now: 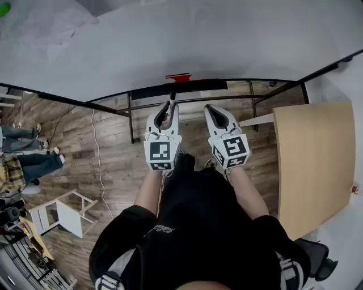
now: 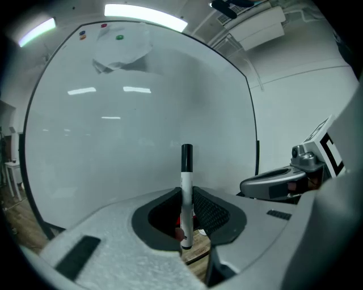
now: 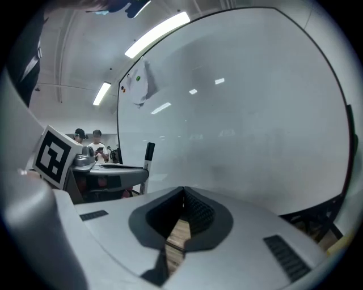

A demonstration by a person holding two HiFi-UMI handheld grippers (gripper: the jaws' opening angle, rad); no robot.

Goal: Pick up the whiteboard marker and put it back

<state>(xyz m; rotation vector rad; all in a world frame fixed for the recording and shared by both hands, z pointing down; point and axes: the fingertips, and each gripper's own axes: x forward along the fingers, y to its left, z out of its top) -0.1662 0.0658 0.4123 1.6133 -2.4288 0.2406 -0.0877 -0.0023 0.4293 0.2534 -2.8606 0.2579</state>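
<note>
While the left gripper (image 2: pixel 186 199) clamps the white, black-capped whiteboard marker (image 2: pixel 186 175) upright at frame centre, the right gripper (image 3: pixel 182 195) is closed on nothing; this looks like the return step, and next the marker needs lowering onto the black tray ledge (image 1: pixel 187 86) beneath the large white whiteboard (image 1: pixel 170 39)

A large whiteboard (image 1: pixel 170 45) fills the space straight ahead of the jaws; a wood-plank floor (image 1: pixel 113 158) lies below them; a light wooden table (image 1: pixel 312 164) stands to their right; a small white chair (image 1: pixel 62 214) sits behind, well to the left; ceiling light strips (image 2: pixel 144 16) glow overhead.
</note>
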